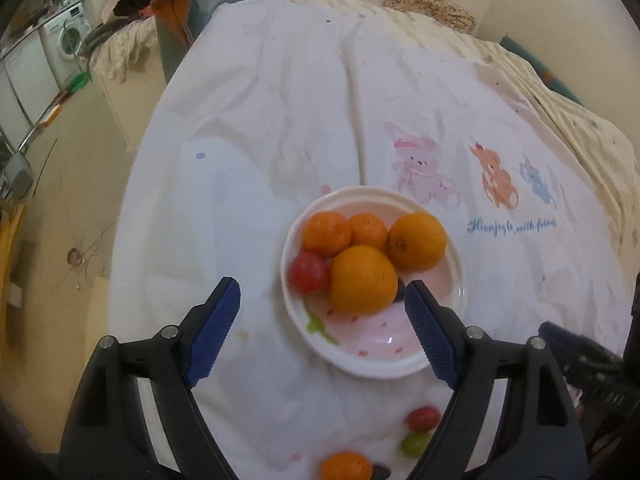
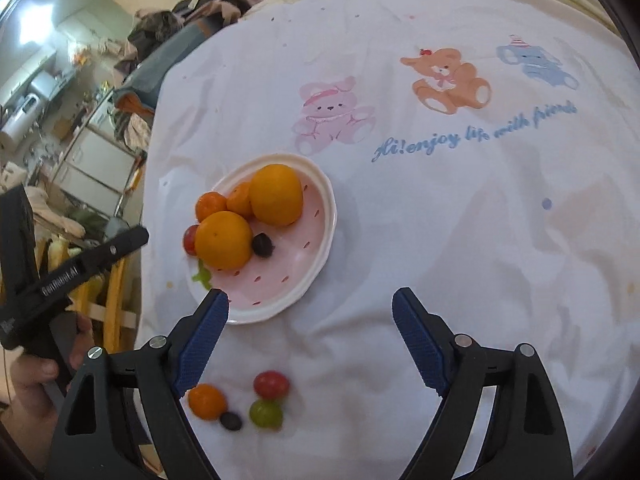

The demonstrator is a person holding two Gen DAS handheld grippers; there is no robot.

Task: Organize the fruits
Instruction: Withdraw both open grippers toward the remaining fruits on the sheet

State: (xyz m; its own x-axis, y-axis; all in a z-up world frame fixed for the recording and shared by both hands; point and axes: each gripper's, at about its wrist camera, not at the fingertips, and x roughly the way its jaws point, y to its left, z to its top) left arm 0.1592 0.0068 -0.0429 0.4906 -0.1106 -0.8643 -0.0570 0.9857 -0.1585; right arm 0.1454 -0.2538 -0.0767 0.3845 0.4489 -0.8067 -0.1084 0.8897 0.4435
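A bed covered by a white cotton sheet printed with pastel bears and blue script (image 2: 460, 216) fills both views and carries everything else. On it sits a round white ceramic plate with a pink, seed-speckled centre (image 2: 316, 248), lying toward the bed's left edge as seen from the right wrist camera. The left tongs (image 1: 322, 306), black-armed with blue ribbed pads, hang above the plate's near side with their jaws set wide apart and nothing between the pads; the right tongs (image 2: 310, 304) of the same make stand equally spread and empty, their left pad over the plate's near rim. Part of the left tool and the hand (image 2: 28, 376) gripping it show at the left edge of the right wrist view. On the plate rest two large smooth oranges (image 1: 363, 280), touching each other, with two smaller mandarins (image 1: 326, 233) side by side behind them, a red cherry tomato (image 1: 309, 273) against the left rim, and a small dark grape (image 2: 263, 245) just beside the nearer orange. Off the plate, on the sheet nearer the cameras, lies a loose cluster: a small mandarin (image 2: 207, 401), a second red cherry tomato (image 2: 271, 385), a green grape (image 2: 266, 413) touching it, and a second dark grape (image 2: 231, 421) next to the mandarin.
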